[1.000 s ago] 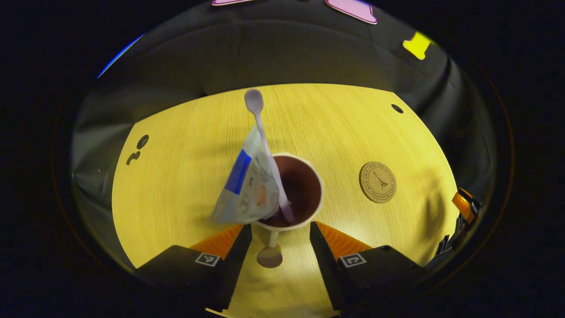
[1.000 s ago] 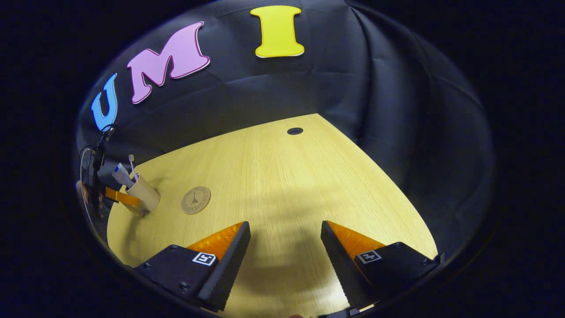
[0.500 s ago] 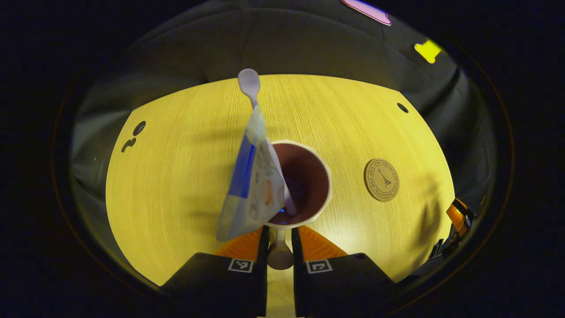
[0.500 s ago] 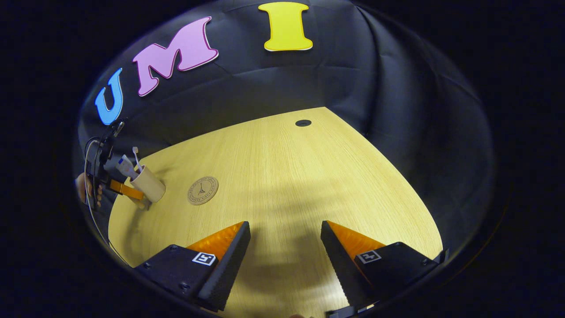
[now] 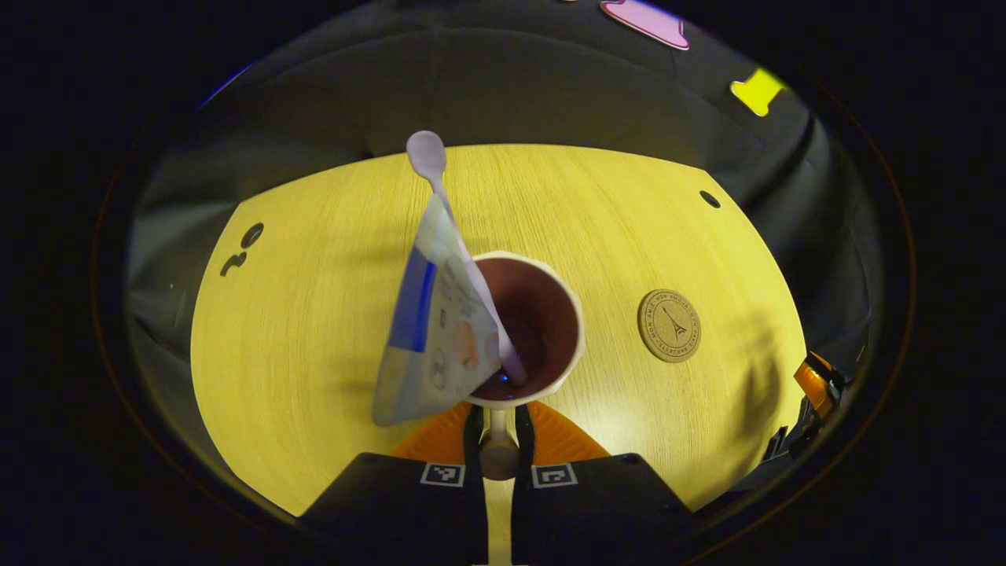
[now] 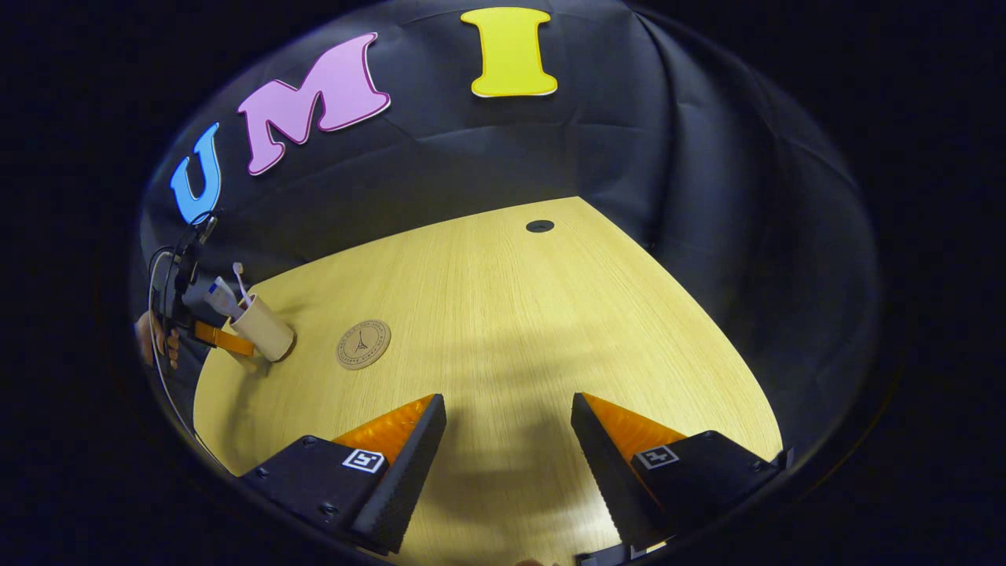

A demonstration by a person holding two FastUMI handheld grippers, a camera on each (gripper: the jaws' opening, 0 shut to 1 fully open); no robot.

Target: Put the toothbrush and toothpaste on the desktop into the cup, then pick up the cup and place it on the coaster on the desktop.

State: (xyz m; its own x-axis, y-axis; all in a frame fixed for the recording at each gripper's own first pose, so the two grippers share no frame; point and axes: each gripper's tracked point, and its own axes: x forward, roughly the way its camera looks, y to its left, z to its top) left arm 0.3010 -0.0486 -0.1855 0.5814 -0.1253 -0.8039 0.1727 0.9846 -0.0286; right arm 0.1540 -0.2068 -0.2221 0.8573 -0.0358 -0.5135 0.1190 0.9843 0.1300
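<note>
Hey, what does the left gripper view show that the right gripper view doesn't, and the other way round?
Left gripper view: it looks down into the dark inside of the cup, with the left gripper shut on its handle, and two dark marks at the far left of the desktop.
Right gripper view: the cup's pale outer wall from the side, a hand behind the left gripper, and the open right gripper over bare desktop.
Both: the cup holding the toothbrush and toothpaste tube, the bare coaster beside it, and the cable hole.
</note>
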